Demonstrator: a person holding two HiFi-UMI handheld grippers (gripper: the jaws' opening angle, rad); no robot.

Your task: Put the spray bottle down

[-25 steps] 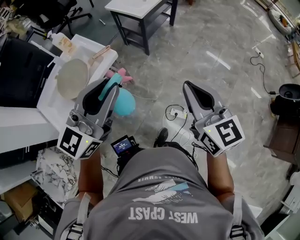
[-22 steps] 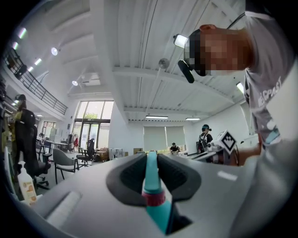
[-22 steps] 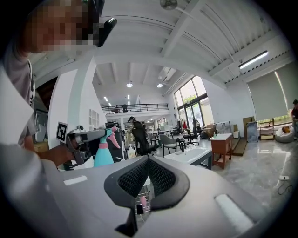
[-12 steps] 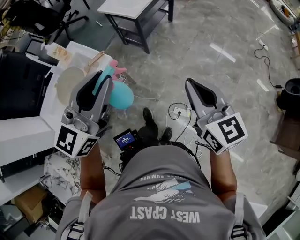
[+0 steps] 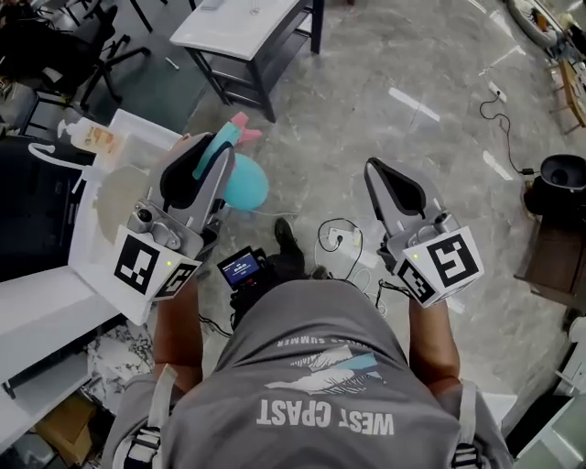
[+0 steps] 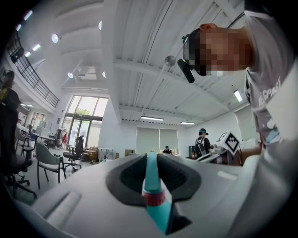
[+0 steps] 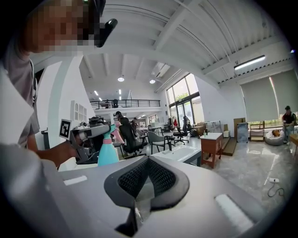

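The spray bottle has a teal body and a pink nozzle. My left gripper is shut on its neck, and the body hangs below the jaws over the floor, beside the white table's corner. In the left gripper view the teal neck with its pink ring is pinched between the dark pads. My right gripper is at the right with its jaws together and nothing in them. From the right gripper view the spray bottle shows at the left, held in the left gripper.
A white table at the left carries a round beige plate and a pump bottle. A dark-framed table with a white top stands ahead. Cables and a power strip lie on the marble floor, and a black bin stands at the right.
The person has walked forward, carrying both grippers along. The left gripper with the bottle is now closer to the white table's corner. Neither grip has changed.
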